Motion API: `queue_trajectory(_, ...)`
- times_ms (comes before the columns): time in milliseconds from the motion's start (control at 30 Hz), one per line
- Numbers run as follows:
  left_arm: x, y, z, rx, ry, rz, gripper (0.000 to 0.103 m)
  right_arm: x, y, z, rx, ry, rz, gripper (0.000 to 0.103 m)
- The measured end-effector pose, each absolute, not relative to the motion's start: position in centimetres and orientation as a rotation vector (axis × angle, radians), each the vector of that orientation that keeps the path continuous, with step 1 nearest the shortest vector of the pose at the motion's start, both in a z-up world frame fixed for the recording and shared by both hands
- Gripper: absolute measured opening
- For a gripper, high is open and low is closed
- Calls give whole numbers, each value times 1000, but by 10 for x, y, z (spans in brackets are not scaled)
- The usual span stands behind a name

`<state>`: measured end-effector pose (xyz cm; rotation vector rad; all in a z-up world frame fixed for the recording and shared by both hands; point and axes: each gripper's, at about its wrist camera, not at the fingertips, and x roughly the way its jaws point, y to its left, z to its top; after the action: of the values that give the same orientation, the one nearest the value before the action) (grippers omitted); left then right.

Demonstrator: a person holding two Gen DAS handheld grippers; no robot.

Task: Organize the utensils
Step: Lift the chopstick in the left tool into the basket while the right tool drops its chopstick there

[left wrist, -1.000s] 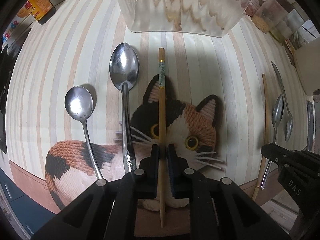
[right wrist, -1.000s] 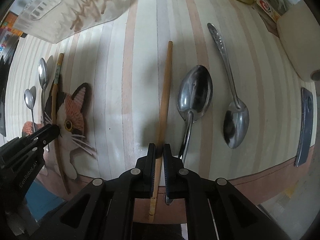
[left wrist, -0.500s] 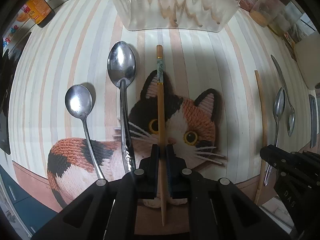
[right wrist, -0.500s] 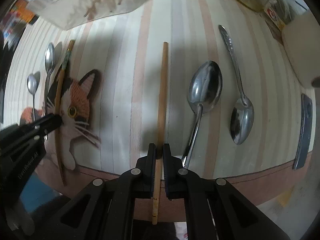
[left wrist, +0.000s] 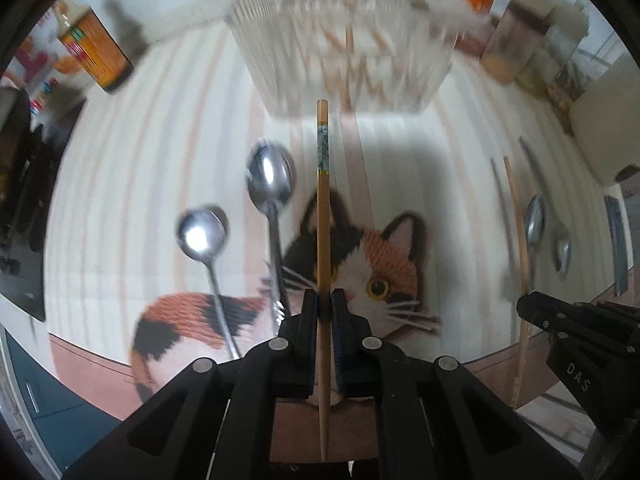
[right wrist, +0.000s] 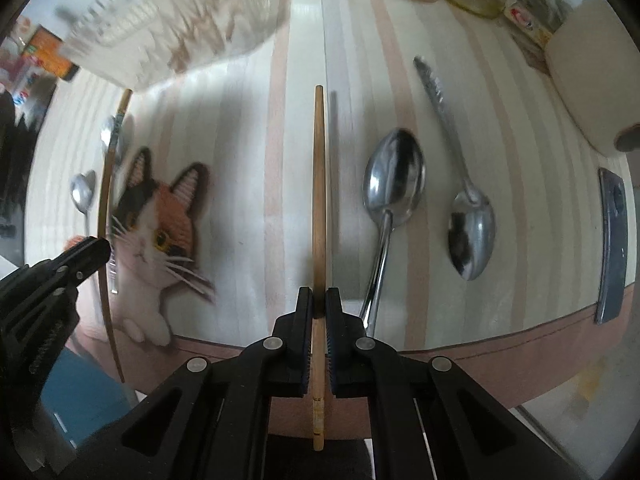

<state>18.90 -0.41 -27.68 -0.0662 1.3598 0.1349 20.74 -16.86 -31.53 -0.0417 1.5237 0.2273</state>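
Note:
My left gripper (left wrist: 325,300) is shut on a wooden chopstick (left wrist: 322,216) with a patterned band, held above the cat-print mat (left wrist: 384,264). My right gripper (right wrist: 319,300) is shut on a plain wooden chopstick (right wrist: 319,184), also lifted. A translucent utensil basket (left wrist: 340,52) stands at the back and also shows in the right wrist view (right wrist: 180,20). Two spoons (left wrist: 270,178) (left wrist: 202,236) lie to the left of the left chopstick. Two more spoons (right wrist: 394,184) (right wrist: 470,224) lie to the right of the right chopstick.
A brown sauce bottle (left wrist: 94,54) stands at the back left. Jars (left wrist: 516,44) line the back right. A white paper roll (right wrist: 592,92) sits at the right. A dark flat bar (right wrist: 612,240) lies near the mat's right edge. The mat's front edge runs just ahead of both grippers.
Both grippers have risen and tilted, lifting their chopsticks off the mat. The basket now shows more from the side, and the view is motion-blurred.

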Motion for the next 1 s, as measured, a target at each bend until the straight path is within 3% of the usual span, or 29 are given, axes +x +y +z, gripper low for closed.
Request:
queue_trajectory(533,178,20,-154,-130,1103,129,4,234,-165,-195,60,1304,352,6)
queue_trajectory(1000,299,46,-103,-209,1031,93,4,352,-129,-139,158,1221,427,6)
